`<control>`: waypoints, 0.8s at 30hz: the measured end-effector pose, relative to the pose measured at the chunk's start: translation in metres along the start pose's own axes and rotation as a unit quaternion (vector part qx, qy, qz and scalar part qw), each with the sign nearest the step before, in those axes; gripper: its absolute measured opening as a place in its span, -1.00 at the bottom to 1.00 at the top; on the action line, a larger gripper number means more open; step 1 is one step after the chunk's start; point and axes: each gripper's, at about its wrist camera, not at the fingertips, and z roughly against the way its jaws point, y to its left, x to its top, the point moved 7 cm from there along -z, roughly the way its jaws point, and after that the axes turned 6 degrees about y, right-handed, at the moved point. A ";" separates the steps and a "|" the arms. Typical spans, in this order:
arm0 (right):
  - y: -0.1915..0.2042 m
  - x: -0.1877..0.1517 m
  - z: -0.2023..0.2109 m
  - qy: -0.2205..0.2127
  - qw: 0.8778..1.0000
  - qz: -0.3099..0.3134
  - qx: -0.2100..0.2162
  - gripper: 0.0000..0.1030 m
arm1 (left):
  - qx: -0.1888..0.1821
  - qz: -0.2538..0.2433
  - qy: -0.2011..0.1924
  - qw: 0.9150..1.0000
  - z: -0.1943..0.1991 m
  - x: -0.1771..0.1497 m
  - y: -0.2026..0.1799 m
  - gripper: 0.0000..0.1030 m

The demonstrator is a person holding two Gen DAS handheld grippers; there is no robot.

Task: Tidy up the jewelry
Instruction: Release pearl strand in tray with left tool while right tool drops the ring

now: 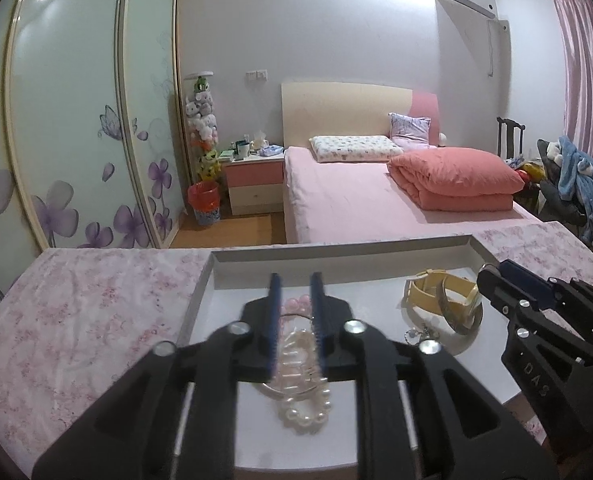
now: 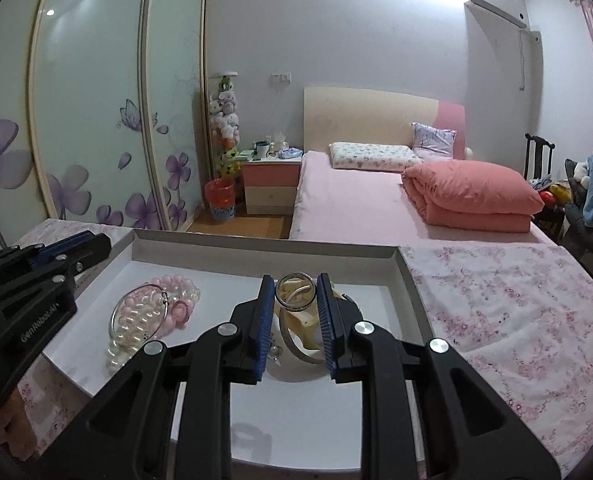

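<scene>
A shallow white tray (image 1: 474, 248) (image 2: 406, 276) lies on a pink floral cloth. In it, a pile of pink and white pearl bracelets (image 1: 302, 396) (image 2: 164, 304) with a thin silver bangle (image 2: 138, 316) lies at the left. A yellow watch and a silver bangle (image 1: 452, 300) (image 2: 296, 300) lie at the right. My left gripper (image 1: 296, 280) is open, its jaws straddling the pearl pile from above. My right gripper (image 2: 294, 284) is open, its jaws either side of the silver bangle and watch. Each gripper also shows in the other's view: the left one (image 2: 68, 246), the right one (image 1: 492, 276).
The cloth-covered table (image 1: 96, 308) (image 2: 516, 312) extends on both sides of the tray. Beyond it stand a pink bed (image 1: 376, 200), a nightstand (image 1: 254, 184), a red bin (image 1: 204, 202) and a floral wardrobe (image 1: 76, 120).
</scene>
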 end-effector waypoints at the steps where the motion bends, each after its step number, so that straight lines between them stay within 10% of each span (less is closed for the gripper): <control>1: 0.000 0.000 0.000 0.002 1.000 -0.003 0.003 -0.48 | 0.000 0.003 0.001 1.000 -0.001 0.000 0.002 -0.48; 4: -0.002 0.000 0.000 0.001 1.000 -0.010 0.005 -0.17 | 0.003 0.015 0.004 1.000 -0.001 0.000 0.007 -0.39; 15: -0.016 0.013 0.023 -0.024 0.999 -0.023 0.002 -0.16 | 0.003 0.033 0.004 0.999 0.033 -0.010 0.035 -0.17; 24: -0.019 0.000 0.073 -0.043 0.999 -0.012 0.004 -0.16 | -0.082 -0.006 0.071 0.994 0.064 -0.067 0.010 -0.17</control>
